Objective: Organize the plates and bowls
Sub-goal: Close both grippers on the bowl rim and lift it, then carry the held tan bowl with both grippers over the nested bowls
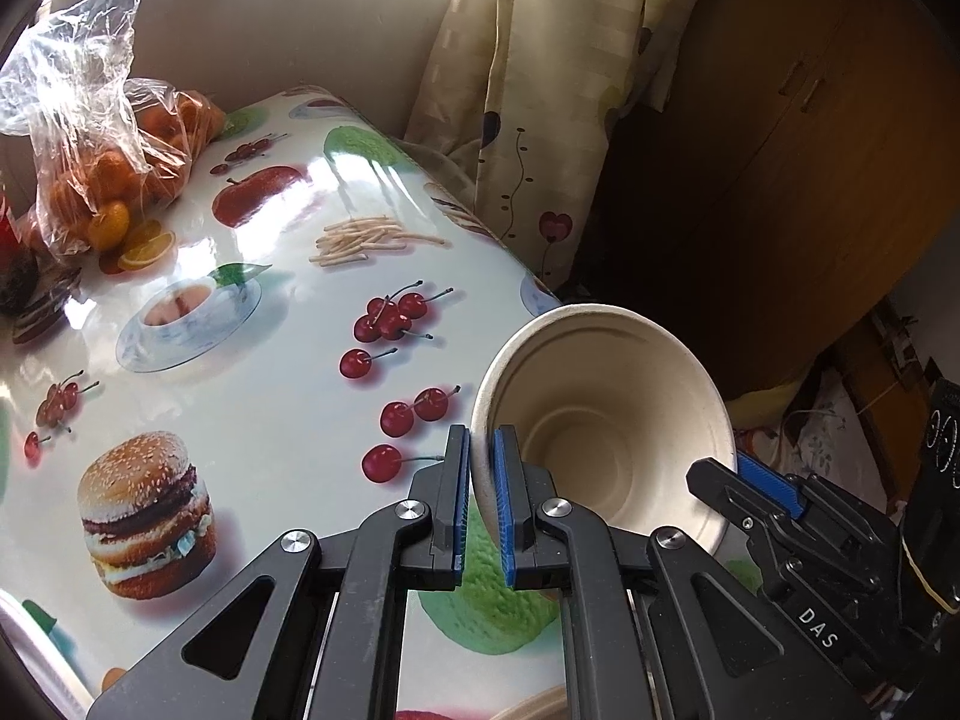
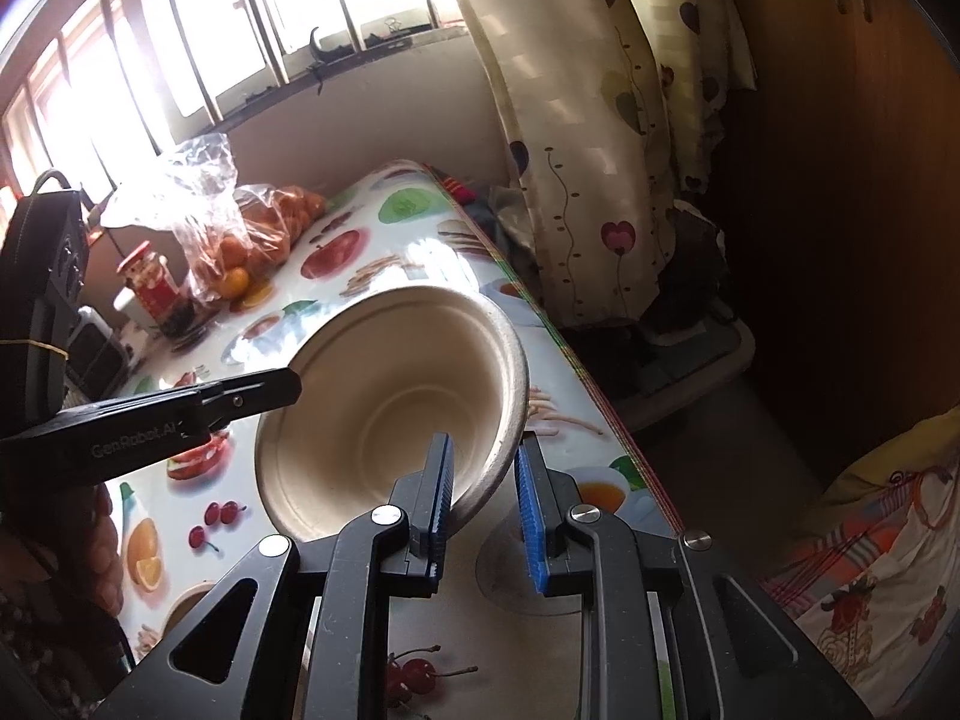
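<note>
A beige paper-pulp bowl [image 1: 600, 408] [image 2: 390, 396] hangs tilted above the right edge of the fruit-printed table [image 1: 270, 390] [image 2: 420, 258], its hollow facing both cameras. My left gripper [image 1: 480, 444] is shut on the bowl's left rim, one blue pad inside and one outside; in the right wrist view my left gripper [image 2: 288, 381] reaches in from the left. My right gripper [image 2: 486, 450] is shut on the opposite rim and shows in the left wrist view [image 1: 735, 468] at the bowl's lower right. A second beige rim [image 1: 534, 708] peeks out below, mostly hidden.
A clear bag of oranges [image 1: 114, 168] [image 2: 264, 228] and a red-lidded jar [image 2: 150, 282] stand at the table's far left. A heart-print curtain [image 1: 540, 90] and a wooden cabinet [image 1: 780, 150] rise beyond the right edge. Patterned bedding [image 2: 870, 570] lies lower right.
</note>
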{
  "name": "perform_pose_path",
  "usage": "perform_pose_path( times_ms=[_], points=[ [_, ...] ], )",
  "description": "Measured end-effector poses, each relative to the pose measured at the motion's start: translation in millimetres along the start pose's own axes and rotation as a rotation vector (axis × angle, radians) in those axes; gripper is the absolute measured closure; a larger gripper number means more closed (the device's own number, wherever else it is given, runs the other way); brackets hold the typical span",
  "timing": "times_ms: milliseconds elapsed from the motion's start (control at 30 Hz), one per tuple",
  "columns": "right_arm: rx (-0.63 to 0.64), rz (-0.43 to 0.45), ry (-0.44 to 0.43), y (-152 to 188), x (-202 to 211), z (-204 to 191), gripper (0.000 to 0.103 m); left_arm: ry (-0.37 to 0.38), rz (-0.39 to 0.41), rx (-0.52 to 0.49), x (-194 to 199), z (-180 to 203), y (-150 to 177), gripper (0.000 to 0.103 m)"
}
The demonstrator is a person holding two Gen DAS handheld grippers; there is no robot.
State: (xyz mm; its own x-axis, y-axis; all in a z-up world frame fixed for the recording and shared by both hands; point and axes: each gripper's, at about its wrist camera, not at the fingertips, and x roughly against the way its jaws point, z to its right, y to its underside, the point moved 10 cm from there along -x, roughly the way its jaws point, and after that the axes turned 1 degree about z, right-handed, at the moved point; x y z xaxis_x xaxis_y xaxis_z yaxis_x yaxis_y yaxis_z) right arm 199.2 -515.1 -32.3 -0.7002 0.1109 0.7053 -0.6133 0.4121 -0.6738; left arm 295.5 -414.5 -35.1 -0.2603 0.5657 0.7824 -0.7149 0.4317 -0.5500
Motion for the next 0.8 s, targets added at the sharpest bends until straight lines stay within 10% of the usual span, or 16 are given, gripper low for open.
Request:
perform_pose_path(
  times_ms=[800],
  points=[
    [0.024,0.052,-0.042,10,45,-25,0.082,-0.01,0.053,-0.01,47,5,17,0.095]
  ],
)
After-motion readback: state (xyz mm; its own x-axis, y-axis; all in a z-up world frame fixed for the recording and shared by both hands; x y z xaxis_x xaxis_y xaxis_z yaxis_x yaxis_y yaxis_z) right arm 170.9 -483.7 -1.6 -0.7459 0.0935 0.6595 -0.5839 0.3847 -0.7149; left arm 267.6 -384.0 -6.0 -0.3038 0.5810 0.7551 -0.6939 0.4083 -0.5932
